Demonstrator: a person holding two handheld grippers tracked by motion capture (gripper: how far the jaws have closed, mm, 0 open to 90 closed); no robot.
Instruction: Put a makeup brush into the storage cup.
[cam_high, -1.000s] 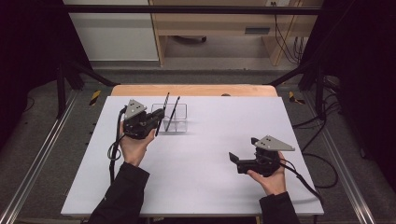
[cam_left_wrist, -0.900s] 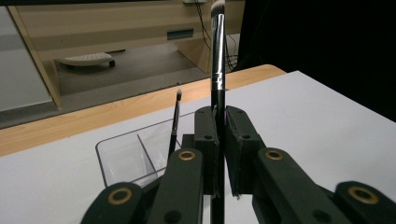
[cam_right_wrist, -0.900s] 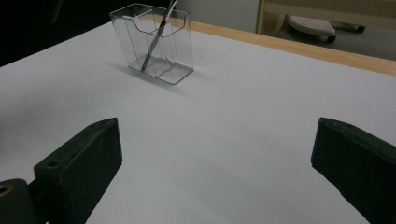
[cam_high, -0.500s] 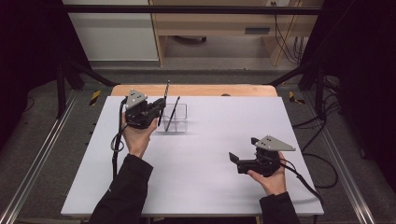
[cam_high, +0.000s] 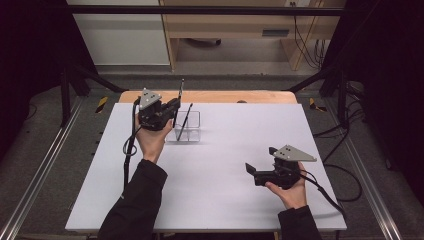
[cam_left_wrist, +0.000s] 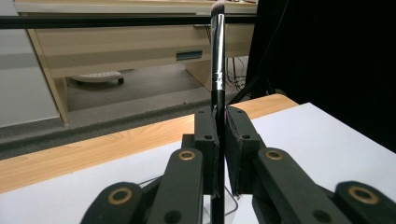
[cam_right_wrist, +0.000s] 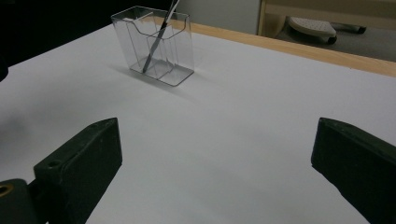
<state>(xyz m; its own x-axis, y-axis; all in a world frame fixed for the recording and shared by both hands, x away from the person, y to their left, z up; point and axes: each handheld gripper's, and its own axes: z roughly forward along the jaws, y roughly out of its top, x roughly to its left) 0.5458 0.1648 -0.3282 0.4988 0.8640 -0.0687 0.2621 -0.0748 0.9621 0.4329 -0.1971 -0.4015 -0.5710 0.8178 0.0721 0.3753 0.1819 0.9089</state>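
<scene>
My left gripper (cam_high: 173, 106) is shut on a black makeup brush (cam_high: 181, 87) and holds it upright beside the far left of a clear plastic holder (cam_high: 189, 131). In the left gripper view the brush (cam_left_wrist: 217, 70) rises straight between the pressed jaws of my left gripper (cam_left_wrist: 220, 140), bristles at the top. A second thin brush (cam_high: 185, 119) leans inside the holder. My right gripper (cam_high: 260, 160) rests low at the table's near right with its jaws wide open on nothing. From the right gripper view (cam_right_wrist: 215, 158) the holder (cam_right_wrist: 175, 51) stands ahead with the leaning brush (cam_right_wrist: 161, 32).
The white table top (cam_high: 220, 165) lies on a wooden board whose far edge (cam_high: 225, 96) shows. Beyond it stand a wooden desk (cam_high: 240, 25) and cables on the floor. Black frame rails run along both sides.
My left gripper has risen and moved toward the far edge with the brush still clamped in it. The right gripper has stayed where it was.
</scene>
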